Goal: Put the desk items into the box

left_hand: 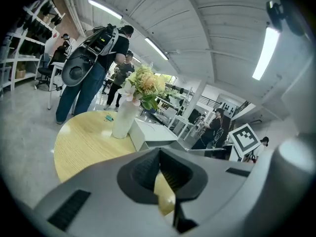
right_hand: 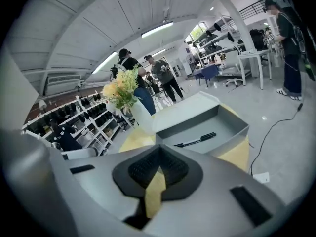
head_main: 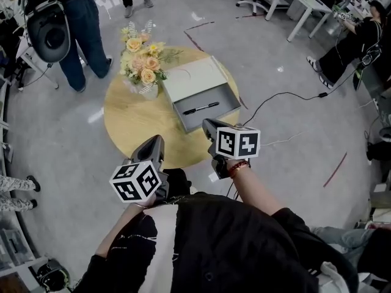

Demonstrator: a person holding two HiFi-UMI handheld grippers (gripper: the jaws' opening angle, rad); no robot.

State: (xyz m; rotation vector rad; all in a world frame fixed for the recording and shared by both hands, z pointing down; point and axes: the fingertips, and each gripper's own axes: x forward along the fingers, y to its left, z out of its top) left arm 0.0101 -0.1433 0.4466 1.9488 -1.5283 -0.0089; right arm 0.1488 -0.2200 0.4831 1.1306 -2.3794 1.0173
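Box [head_main: 211, 116]: grey, shallow, open, sits on the round wooden bench [head_main: 131, 124]. We give all places from this box.

Pen [head_main: 201, 108]: black, lies flat on the box floor, roughly along the long side, nearer the box's left end than its right.

Lid [head_main: 192, 77]: pale and flat, lies on the bench against the far side of the box, touching it.

Vase of flowers [head_main: 143, 66]: yellow and peach blooms, upright, to the far left of the box, just off the lid's left corner and apart from the box itself.

Left claw [head_main: 157, 140]: near-left of the box and clearly apart from it, over the bench's near edge, nose tilted down toward the bench top. In the left gripper view we see its pads meeting at the tips with only bench showing in the wedge below them: closed and empty.

Right claw [head_main: 206, 124]: at the near side of the box, by its near right corner. We cannot tell from the head view whether it touches the wall. In the right gripper view the pads are pressed together and grip nothing, and the box with the pen lies just beyond the tips.

Left marker cube [head_main: 135, 180] and right marker cube [head_main: 237, 142] ride behind the claws, on the side away from the box.

Cable [head_main: 275, 96]: black, on the floor to the right of the box.

Person with a backpack [head_main: 79, 29]: stands on the floor well to the far left of the box.
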